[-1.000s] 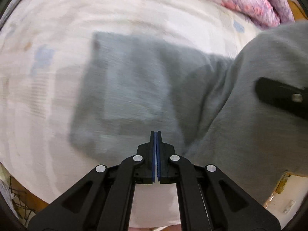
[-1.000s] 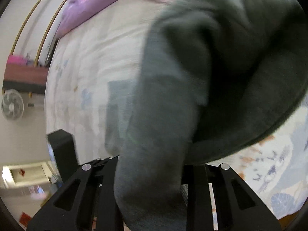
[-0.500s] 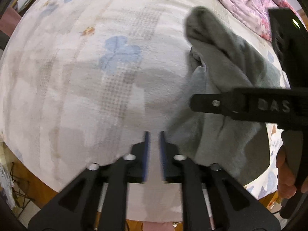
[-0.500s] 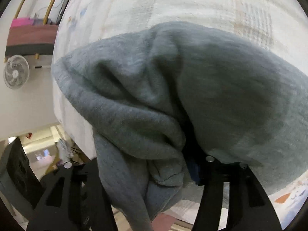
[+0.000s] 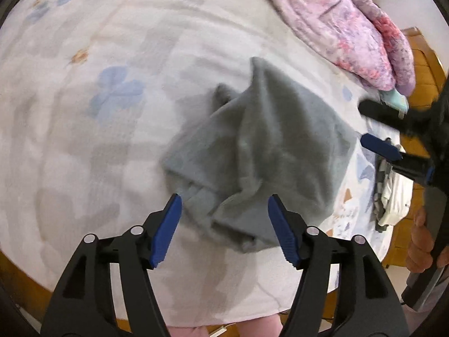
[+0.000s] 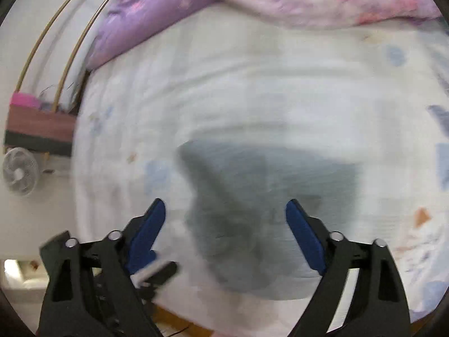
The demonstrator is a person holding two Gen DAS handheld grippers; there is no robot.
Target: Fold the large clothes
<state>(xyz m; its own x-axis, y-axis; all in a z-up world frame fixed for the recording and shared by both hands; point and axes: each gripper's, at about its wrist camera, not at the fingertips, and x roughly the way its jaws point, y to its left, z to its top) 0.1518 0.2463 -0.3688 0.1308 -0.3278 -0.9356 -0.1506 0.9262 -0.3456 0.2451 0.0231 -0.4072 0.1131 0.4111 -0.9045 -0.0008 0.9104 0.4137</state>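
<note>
A grey sweatshirt-like garment (image 5: 261, 151) lies crumpled in a heap on the white patterned bed sheet (image 5: 98, 118). My left gripper (image 5: 223, 205) is open just above the garment's near edge and holds nothing. My right gripper (image 6: 224, 210) is open and empty above the same garment (image 6: 252, 210), which looks blurred in the right wrist view. The right gripper also shows in the left wrist view (image 5: 393, 137) at the garment's right side.
A pink and purple quilt (image 5: 350, 25) lies bunched along the far side of the bed. A pile of other clothes (image 5: 390, 193) sits at the bed's right edge. A fan (image 6: 19, 171) and shelf stand left of the bed.
The right gripper has opened and let go of the grey garment, which dropped in a heap on the bed. The left gripper has opened wide and now sits over the heap.
</note>
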